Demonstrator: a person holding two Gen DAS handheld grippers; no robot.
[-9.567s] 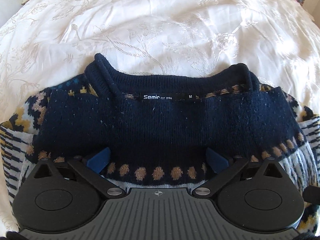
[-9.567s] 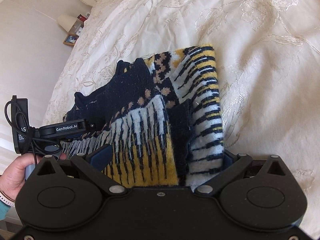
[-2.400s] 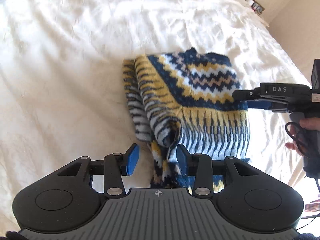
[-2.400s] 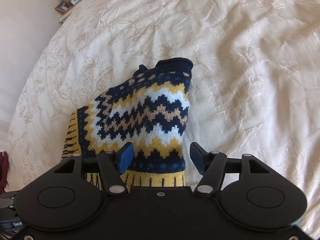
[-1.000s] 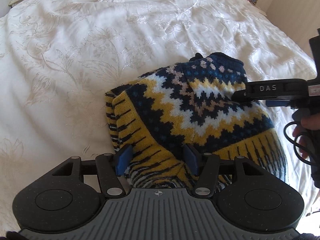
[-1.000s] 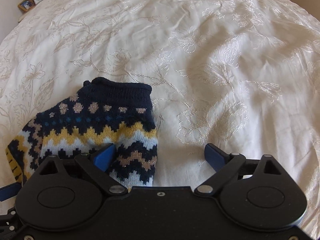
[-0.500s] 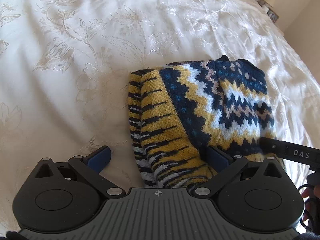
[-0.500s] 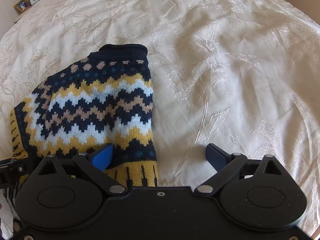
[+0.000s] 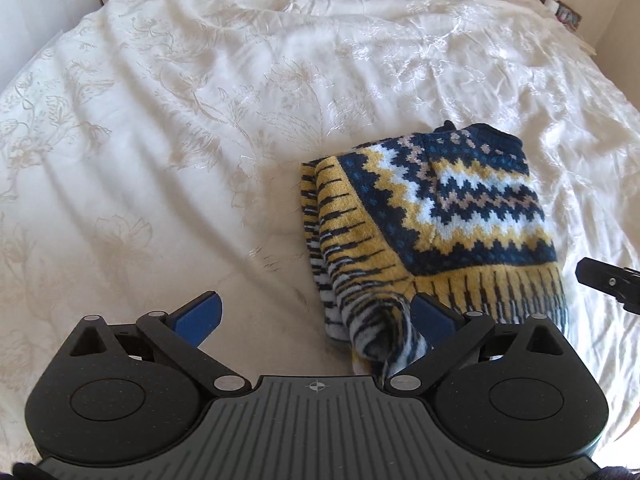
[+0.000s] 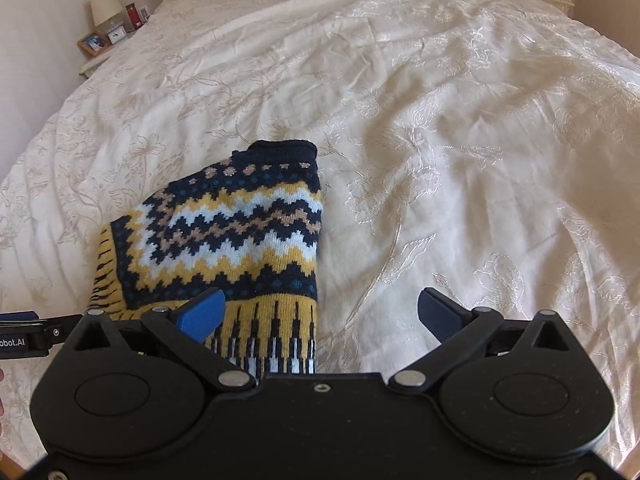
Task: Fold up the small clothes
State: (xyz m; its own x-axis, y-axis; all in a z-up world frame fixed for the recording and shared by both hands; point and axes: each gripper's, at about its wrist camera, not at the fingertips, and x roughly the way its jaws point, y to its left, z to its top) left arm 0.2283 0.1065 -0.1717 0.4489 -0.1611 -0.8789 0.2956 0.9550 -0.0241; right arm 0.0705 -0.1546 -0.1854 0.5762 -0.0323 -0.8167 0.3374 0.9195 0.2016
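Note:
A small knitted sweater (image 9: pixel 436 224) in navy, yellow, white and tan zigzags lies folded into a compact bundle on the white bedspread (image 9: pixel 200 120). In the left wrist view my left gripper (image 9: pixel 316 316) is open, its right finger beside the bundle's near striped corner, nothing held. In the right wrist view the same sweater (image 10: pixel 224 244) lies at left of centre, navy collar at the far end. My right gripper (image 10: pixel 318 314) is open above its near yellow-striped hem, left finger over the knit, right finger over bare bedspread. The other gripper's tip shows at each view's edge.
The embroidered bedspread (image 10: pixel 460 140) spreads wide on all sides of the sweater. A bedside shelf with a lamp (image 10: pixel 105 4), a framed photo and a small clock stands at the far left of the right wrist view. Another bedside surface sits at far right (image 9: pixel 560 12).
Both grippers have drawn back from the folded sweater and stay open. The left one, shut narrower on the striped corner a second ago, opened wide and shifted left.

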